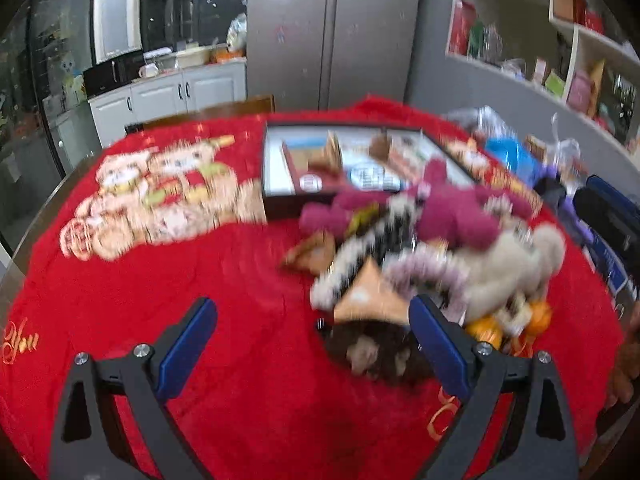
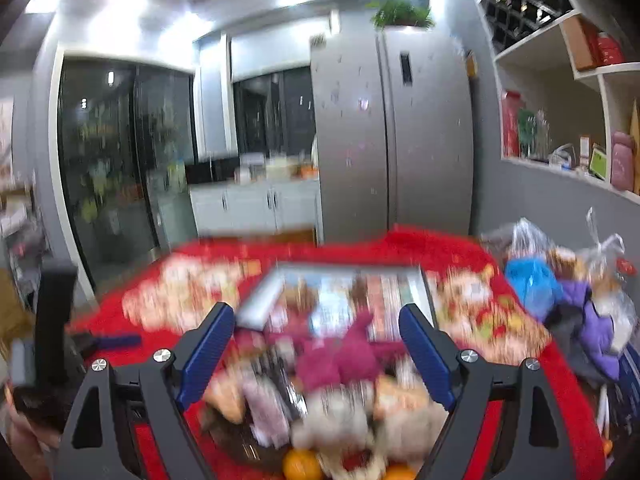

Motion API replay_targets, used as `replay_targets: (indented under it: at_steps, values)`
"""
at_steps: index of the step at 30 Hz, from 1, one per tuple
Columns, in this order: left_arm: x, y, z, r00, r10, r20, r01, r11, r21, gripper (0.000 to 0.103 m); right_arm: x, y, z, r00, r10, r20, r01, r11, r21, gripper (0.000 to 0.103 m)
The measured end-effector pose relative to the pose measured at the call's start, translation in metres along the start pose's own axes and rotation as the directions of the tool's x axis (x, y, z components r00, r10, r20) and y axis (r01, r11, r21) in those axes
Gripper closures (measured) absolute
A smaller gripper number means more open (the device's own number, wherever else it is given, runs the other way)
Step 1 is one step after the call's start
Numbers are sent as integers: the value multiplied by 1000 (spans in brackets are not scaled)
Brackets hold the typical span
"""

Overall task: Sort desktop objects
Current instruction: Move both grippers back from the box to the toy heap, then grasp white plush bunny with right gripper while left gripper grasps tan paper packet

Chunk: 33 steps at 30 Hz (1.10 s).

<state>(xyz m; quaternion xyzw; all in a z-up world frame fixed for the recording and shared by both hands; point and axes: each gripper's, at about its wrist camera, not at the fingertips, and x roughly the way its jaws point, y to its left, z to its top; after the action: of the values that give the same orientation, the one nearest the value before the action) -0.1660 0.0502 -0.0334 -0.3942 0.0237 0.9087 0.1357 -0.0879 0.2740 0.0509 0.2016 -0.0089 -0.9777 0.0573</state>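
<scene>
A heap of small things lies on the red cloth (image 1: 224,280): a magenta plush toy (image 1: 448,210), a cream plush toy (image 1: 516,264), a black-and-white fuzzy band (image 1: 360,252), a tan triangular packet (image 1: 370,298), a dark brown furry thing (image 1: 372,354) and oranges (image 1: 486,326). A black tray (image 1: 280,202) behind the heap holds several packets. My left gripper (image 1: 314,318) is open, low over the cloth left of the heap. My right gripper (image 2: 316,324) is open above the heap, with the magenta plush (image 2: 340,356) between its fingers' line of sight. Both views are blurred.
Plastic bags and a blue bag (image 1: 508,156) and purple cloth (image 2: 596,328) crowd the table's right side. A cartoon print (image 1: 160,192) covers the cloth's left. The other gripper's body (image 2: 52,320) shows at the left. A fridge (image 1: 332,32) and shelves (image 1: 580,40) stand behind.
</scene>
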Motion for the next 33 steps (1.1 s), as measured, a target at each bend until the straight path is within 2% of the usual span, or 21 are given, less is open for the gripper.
replay_targets:
  at_steps: [4, 7, 13, 18, 22, 28, 33]
  values:
    - [10, -4, -7, 999, -41, -17, 41, 999, -9, 5, 11, 14, -30, 992, -91, -86, 79, 988, -134, 16]
    - [14, -9, -5, 999, -51, -13, 52, 999, 8, 5, 16, 15, -41, 990, -87, -113, 69, 985, -157, 16]
    - [29, -15, 3, 998, -43, -40, 44, 999, 29, 5, 30, -8, -53, 982, 15, -187, -14, 1000, 11, 16]
    - [43, -10, 3, 997, -37, -72, 39, 999, 19, 5, 43, -21, -63, 967, 77, -244, -51, 992, 111, 16]
    - [52, -8, 2, 994, -60, -87, 61, 998, 9, 5, 52, -28, -71, 956, 124, -265, -77, 981, 180, 16]
    - [67, -15, -2, 992, -83, -99, 87, 995, 38, 5, 70, -28, -75, 948, 164, -275, -103, 969, 223, 16]
    - [82, -9, -8, 984, -128, -124, 128, 992, -11, 6, 92, -35, -90, 934, 172, -313, -80, 955, 284, 16]
